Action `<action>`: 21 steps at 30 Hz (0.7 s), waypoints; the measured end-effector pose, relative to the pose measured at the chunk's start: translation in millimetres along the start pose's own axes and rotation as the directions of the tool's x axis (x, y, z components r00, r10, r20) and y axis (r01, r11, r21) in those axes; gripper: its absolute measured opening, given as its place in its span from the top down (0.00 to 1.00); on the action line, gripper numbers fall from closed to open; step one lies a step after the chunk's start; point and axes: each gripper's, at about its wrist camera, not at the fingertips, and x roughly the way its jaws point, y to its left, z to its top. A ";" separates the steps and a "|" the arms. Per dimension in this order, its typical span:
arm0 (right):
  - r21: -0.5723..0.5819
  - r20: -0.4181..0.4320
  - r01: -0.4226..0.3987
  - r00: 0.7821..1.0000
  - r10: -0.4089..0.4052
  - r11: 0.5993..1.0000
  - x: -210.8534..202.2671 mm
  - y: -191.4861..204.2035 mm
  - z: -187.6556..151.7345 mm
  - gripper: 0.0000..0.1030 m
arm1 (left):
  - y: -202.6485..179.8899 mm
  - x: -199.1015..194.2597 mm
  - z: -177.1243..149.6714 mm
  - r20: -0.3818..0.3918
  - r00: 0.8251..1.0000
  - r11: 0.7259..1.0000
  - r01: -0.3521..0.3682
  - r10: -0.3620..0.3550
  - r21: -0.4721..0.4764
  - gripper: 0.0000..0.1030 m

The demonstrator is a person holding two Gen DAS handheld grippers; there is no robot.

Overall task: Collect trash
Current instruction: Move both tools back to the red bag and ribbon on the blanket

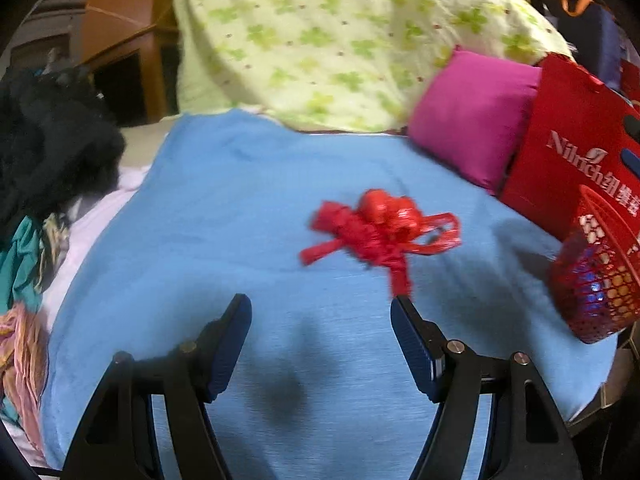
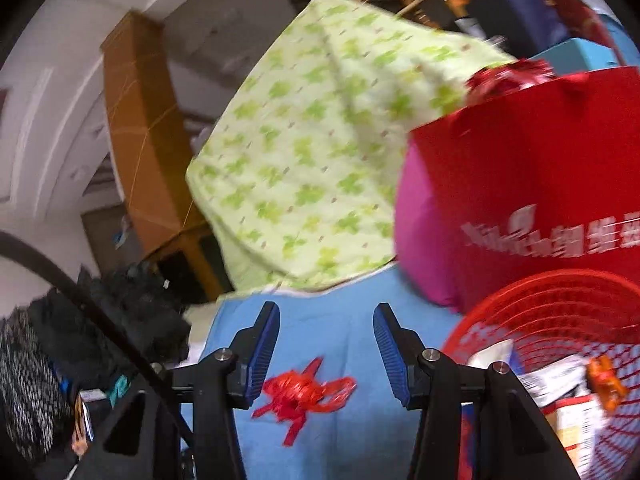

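Observation:
A crumpled red plastic bag (image 1: 380, 232) lies on the blue blanket (image 1: 224, 216), just beyond my left gripper (image 1: 322, 306), which is open and empty; its right fingertip is close to the bag's tail. The bag also shows in the right wrist view (image 2: 304, 394), below and between the fingers of my right gripper (image 2: 326, 314), which is open and empty above it. A red mesh basket (image 2: 560, 312) holding paper and wrapper trash stands at the right; it also shows in the left wrist view (image 1: 596, 280).
A red paper shopping bag (image 1: 576, 152) and a magenta cushion (image 1: 472, 124) stand at the right, behind the basket. A green floral quilt (image 1: 340, 40) is heaped at the back. Dark clothes (image 1: 48, 148) are piled at the left. A wooden cabinet (image 2: 136, 132) stands behind.

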 end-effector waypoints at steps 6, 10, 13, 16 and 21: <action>-0.028 -0.142 -0.017 0.990 0.013 0.999 41.5 23.6 -23.0 0.49 | 19.7 16.5 -8.5 -0.010 1.000 1.000 -0.023 0.023 -0.007 0.30; -0.030 -0.229 -0.013 0.973 0.006 0.999 68.8 27.8 -36.9 0.49 | 32.2 26.2 -9.7 -0.008 0.999 0.999 -0.037 0.036 -0.009 0.30; -0.015 -0.289 0.005 0.957 -0.009 1.000 90.8 25.8 -45.2 0.49 | 42.2 32.2 -11.4 -0.010 0.999 0.999 -0.036 0.036 -0.030 0.30; 0.013 -0.337 0.013 0.941 -0.008 1.000 113.1 23.2 -52.8 0.49 | 52.3 42.9 -12.4 -0.034 0.999 0.998 -0.036 0.034 -0.060 0.30; -0.001 -0.400 0.032 0.916 -0.030 0.999 153.8 28.3 -62.9 0.49 | 56.1 52.0 -5.8 -0.040 0.999 0.996 -0.032 0.029 -0.080 0.30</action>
